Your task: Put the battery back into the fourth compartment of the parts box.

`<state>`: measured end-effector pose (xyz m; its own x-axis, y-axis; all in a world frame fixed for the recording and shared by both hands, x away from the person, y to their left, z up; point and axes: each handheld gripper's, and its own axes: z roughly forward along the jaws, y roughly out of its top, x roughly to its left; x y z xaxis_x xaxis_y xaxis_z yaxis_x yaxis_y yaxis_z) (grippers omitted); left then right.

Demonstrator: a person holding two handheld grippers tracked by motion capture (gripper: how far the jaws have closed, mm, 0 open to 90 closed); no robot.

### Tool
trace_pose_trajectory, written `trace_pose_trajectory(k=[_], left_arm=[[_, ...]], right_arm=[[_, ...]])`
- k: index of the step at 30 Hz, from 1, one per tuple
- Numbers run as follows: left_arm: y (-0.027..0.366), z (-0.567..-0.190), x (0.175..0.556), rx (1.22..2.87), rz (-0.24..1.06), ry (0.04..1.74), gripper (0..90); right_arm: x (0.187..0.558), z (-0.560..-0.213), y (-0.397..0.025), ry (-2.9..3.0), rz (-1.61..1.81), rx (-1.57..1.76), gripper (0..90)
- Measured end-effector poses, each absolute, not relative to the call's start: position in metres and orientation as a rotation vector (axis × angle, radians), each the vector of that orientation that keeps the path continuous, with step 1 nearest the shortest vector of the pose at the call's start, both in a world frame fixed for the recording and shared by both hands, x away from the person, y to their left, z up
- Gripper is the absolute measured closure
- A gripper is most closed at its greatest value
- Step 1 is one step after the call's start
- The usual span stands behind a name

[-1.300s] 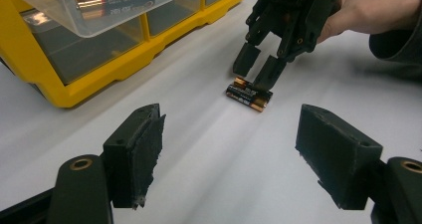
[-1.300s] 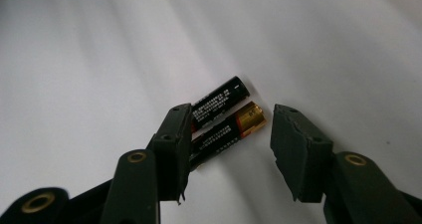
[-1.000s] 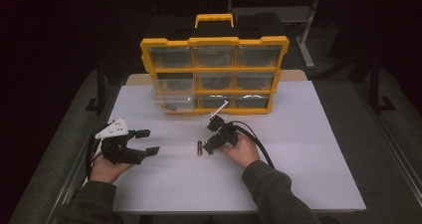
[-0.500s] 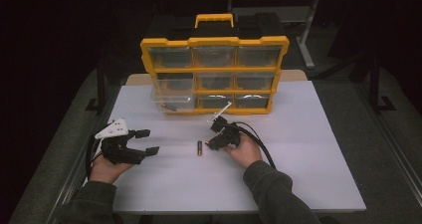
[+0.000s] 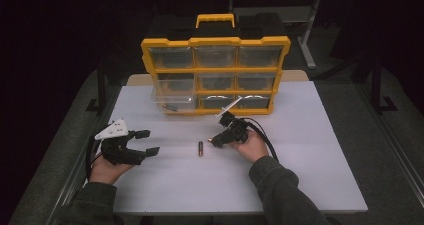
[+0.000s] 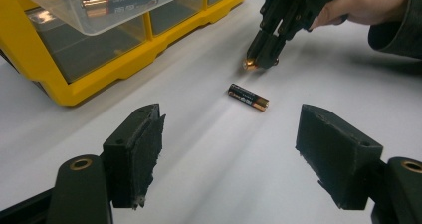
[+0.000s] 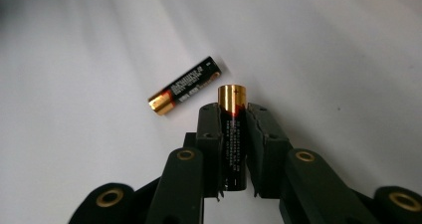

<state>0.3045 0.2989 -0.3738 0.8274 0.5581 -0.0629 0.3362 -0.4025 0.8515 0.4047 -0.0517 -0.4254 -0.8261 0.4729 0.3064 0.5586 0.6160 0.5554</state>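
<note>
Right claw point(image 7: 233, 134) pinches a battery point(image 7: 232, 129) mid-barrel; a loose battery point(image 5: 200, 148) lies just left on the white surface point(image 5: 310, 135). Left claw point(image 5: 145, 142) spread. Likely light, rigid, slippery

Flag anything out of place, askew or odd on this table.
One drawer of the yellow organizer is pulled out, a battery inside. A loose battery lies alone on the white table, while the right gripper clamps another. Nothing looks spilled or damaged.
</note>
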Motion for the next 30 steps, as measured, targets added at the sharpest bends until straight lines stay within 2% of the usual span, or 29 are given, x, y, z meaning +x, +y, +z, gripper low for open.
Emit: trace_pose_trajectory(k=[10,30], left_arm=[[0.297,-0.374,0.304,2.009,0.280,0.669,26.1],[0.298,-0.373,0.304,2.010,0.280,0.671,26.1]], right_arm=[[0.409,-0.409,-0.068,-2.663,-1.078,-0.833,76.0],[0.418,-0.368,-0.068,-2.743,-1.063,-0.728,76.0]])
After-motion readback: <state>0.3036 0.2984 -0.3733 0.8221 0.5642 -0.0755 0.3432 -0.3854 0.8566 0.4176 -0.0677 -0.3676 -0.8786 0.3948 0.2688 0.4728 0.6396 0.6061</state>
